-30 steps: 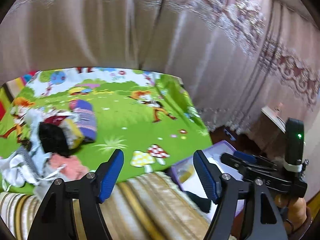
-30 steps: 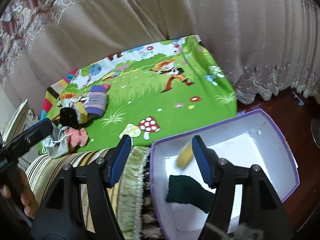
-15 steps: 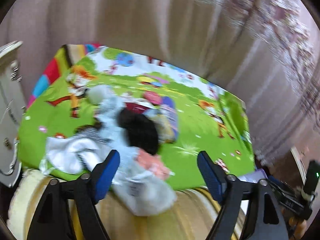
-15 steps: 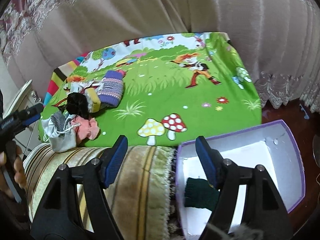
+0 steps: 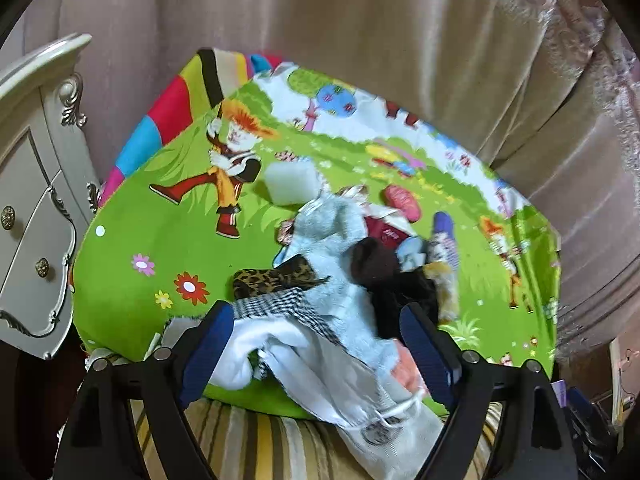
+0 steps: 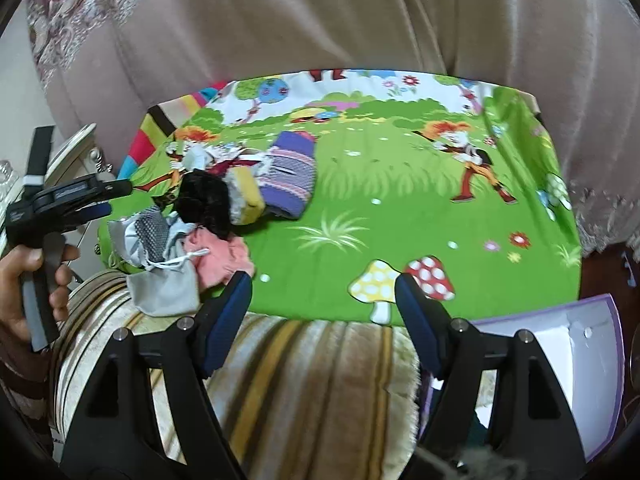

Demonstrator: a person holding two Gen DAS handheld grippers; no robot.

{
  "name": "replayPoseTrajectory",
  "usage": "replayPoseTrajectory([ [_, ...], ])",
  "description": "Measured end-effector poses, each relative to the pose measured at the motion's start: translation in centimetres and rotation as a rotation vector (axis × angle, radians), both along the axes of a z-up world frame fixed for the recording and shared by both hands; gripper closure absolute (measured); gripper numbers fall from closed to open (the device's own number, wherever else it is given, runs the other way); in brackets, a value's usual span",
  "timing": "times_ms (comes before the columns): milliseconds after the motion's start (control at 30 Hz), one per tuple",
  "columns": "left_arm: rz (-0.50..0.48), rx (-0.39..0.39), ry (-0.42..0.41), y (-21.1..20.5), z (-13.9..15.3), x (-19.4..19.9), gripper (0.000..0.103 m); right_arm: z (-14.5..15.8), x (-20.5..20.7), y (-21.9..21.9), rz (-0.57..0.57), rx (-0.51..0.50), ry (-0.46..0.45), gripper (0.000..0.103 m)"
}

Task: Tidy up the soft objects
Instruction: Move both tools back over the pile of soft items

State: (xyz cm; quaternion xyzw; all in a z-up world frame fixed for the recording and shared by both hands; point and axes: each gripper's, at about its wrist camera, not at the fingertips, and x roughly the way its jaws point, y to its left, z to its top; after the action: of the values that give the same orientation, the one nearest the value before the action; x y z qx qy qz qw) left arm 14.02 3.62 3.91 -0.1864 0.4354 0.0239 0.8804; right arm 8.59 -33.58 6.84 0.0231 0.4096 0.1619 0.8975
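A pile of soft things lies on the green cartoon mat (image 5: 160, 248): a light blue fluffy cloth (image 5: 336, 240), a leopard-print piece (image 5: 272, 276), a black fluffy item (image 5: 384, 272), a checked cloth (image 5: 280, 304) and a grey drawstring bag (image 5: 384, 420). My left gripper (image 5: 316, 344) hovers over the pile's near end. Its jaws are opening, and the white cloth (image 5: 256, 348) lies between them without the pads pressing on it. My right gripper (image 6: 324, 316) is over the mat's front edge, jaws opening with nothing between them. A purple striped knit (image 6: 290, 172), a yellow sponge (image 6: 248, 192) and a pink cloth (image 6: 220, 256) lie to its left.
A purple-edged white box (image 6: 592, 344) stands low at the right, beside the striped blanket (image 6: 304, 380). A white ornate dresser (image 5: 32, 200) stands left of the mat. Curtains (image 6: 320, 20) hang behind. A hand (image 6: 24, 280) holds the left gripper (image 6: 116, 198).
The left gripper swung left from near the box to over the pile. The right gripper moved left off the box to the mat's front edge. Both jaws spread wider.
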Motion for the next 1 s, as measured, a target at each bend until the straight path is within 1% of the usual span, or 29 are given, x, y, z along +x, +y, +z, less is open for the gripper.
replayPoseTrajectory([
  [67,0.001,-0.004,0.039,0.1,-1.0,0.9,0.016,0.0,0.4,1.1,0.025,-0.003,-0.002,0.026],
  [167,0.001,0.031,0.095,0.0,-2.6,1.6,0.016,0.1,0.9,2.7,0.062,-0.01,-0.005,0.026],
  [267,-0.006,0.055,0.149,0.2,-3.9,1.5,0.016,0.1,1.3,4.2,0.093,-0.019,-0.01,0.025],
  [367,-0.019,0.087,0.176,0.2,-4.5,1.0,0.017,0.2,1.8,5.4,0.116,-0.028,-0.016,0.025],
  [400,-0.026,0.083,0.177,0.3,-4.7,0.7,0.024,0.2,2.0,5.8,0.122,-0.03,-0.016,0.025],
  [433,-0.032,0.073,0.178,0.4,-4.8,0.6,0.036,0.2,2.2,6.3,0.133,-0.031,-0.018,0.025],
  [500,-0.048,0.049,0.18,0.6,-5.1,0.4,0.047,0.2,2.6,7.3,0.152,-0.028,-0.018,0.025],
  [533,-0.055,0.048,0.178,0.7,-5.1,0.3,0.054,0.1,2.8,7.6,0.156,-0.029,-0.017,0.025],
  [567,-0.058,0.045,0.179,0.9,-5.3,0.3,0.058,-0.1,3.1,8.3,0.164,-0.032,-0.014,0.025],
  [600,-0.057,0.034,0.177,1.0,-5.3,0.2,0.066,-0.1,3.2,8.7,0.169,-0.031,-0.013,0.025],
  [633,-0.06,0.009,0.167,1.3,-5.3,0.0,0.071,-0.2,3.5,9.2,0.18,-0.028,-0.011,0.025],
  [700,-0.074,-0.01,0.147,1.3,-5.1,-0.5,0.075,-0.3,3.9,10.3,0.198,-0.028,-0.01,0.025],
  [767,-0.083,-0.03,0.131,1.4,-4.9,-1.0,0.083,-0.5,4.4,11.3,0.215,-0.023,-0.011,0.025],
  [867,-0.082,-0.063,0.109,1.7,-4.7,-2.0,0.086,-0.9,5.1,12.6,0.229,-0.024,-0.005,0.025],
  [933,-0.079,-0.082,0.095,2.1,-4.7,-2.6,0.092,-1.3,5.6,13.5,0.238,-0.029,-0.003,0.025],
  [1000,-0.074,-0.095,0.081,2.2,-4.7,-3.1,0.096,-1.6,6.2,14.2,0.241,-0.04,0.002,0.025],
])
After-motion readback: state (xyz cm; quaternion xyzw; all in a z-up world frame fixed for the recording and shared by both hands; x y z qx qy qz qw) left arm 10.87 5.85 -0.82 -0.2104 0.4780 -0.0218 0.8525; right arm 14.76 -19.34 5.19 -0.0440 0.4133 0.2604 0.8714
